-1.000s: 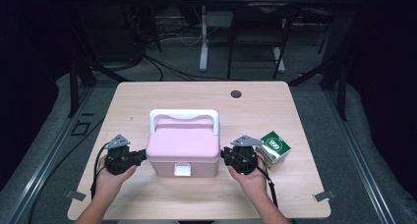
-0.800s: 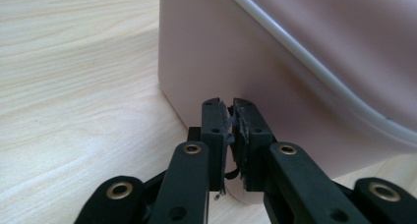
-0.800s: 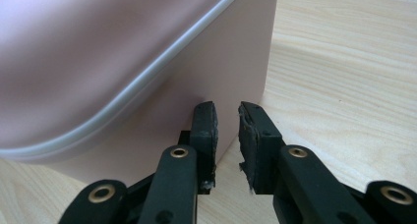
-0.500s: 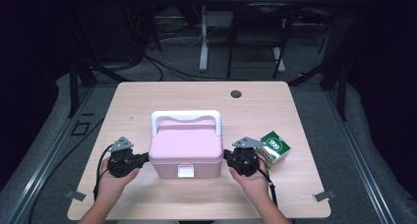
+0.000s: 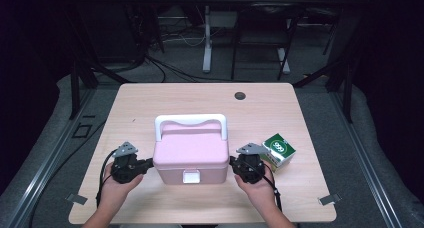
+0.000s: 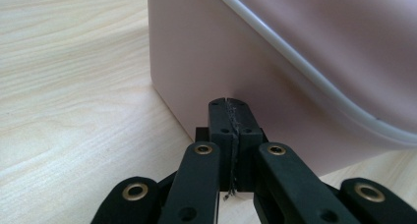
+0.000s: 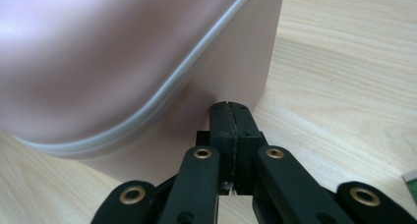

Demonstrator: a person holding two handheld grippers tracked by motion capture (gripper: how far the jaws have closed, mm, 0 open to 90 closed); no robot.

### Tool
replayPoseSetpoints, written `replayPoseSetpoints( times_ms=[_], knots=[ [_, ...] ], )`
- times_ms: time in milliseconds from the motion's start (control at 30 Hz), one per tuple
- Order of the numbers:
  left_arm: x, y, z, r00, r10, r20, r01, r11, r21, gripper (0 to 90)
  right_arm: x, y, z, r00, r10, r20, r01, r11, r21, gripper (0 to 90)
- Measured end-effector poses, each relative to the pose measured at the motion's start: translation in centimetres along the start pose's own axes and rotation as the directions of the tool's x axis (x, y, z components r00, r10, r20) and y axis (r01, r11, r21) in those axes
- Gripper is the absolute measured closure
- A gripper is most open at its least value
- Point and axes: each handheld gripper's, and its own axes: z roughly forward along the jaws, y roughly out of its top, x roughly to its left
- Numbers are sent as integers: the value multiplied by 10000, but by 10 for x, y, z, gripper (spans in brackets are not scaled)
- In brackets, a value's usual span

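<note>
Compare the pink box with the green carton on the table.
The pink box is far larger than the green carton. The box is plain pink with a white handle; the carton is green and white with print. The box sits square to the table edge; the carton is turned askew. Both rest on the table.

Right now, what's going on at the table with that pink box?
A person holds a tool in each hand, one on either side of the pink box near the front of the wooden table. The left tool and the right tool have both just been closing with nothing between their jaws; they are shut, tips set against the box's side walls below the lid seam. The box sits flat, lid down, white handle folded toward the back. A green carton lies beside the right tool.
</note>
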Motion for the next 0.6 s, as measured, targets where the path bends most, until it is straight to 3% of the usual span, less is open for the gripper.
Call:
replayPoseSetpoints(
  times_ms=[67,267,367,500,600],
  knots=[
    [-2,-1,0,10000,9,-7,-9,10000,17,896,0,-2,-2,9998,48,-207,-48,10000,-23,900],
    [-8,-3,-2,10000,44,49,-45,9999,99,897,1,-7,-10,9997,25,-239,-23,10000,76,900],
    [-11,-4,-3,9999,93,83,-95,9998,170,897,3,-10,-14,10000,51,-43,-51,9999,146,900],
    [-17,-6,-4,9997,193,155,-197,9994,269,897,3,-16,-21,9997,72,-229,-70,9999,86,900],
    [-20,-6,-4,9995,255,190,-261,9991,332,897,3,-18,-23,10000,21,0,-21,10000,75,900]
  ],
)
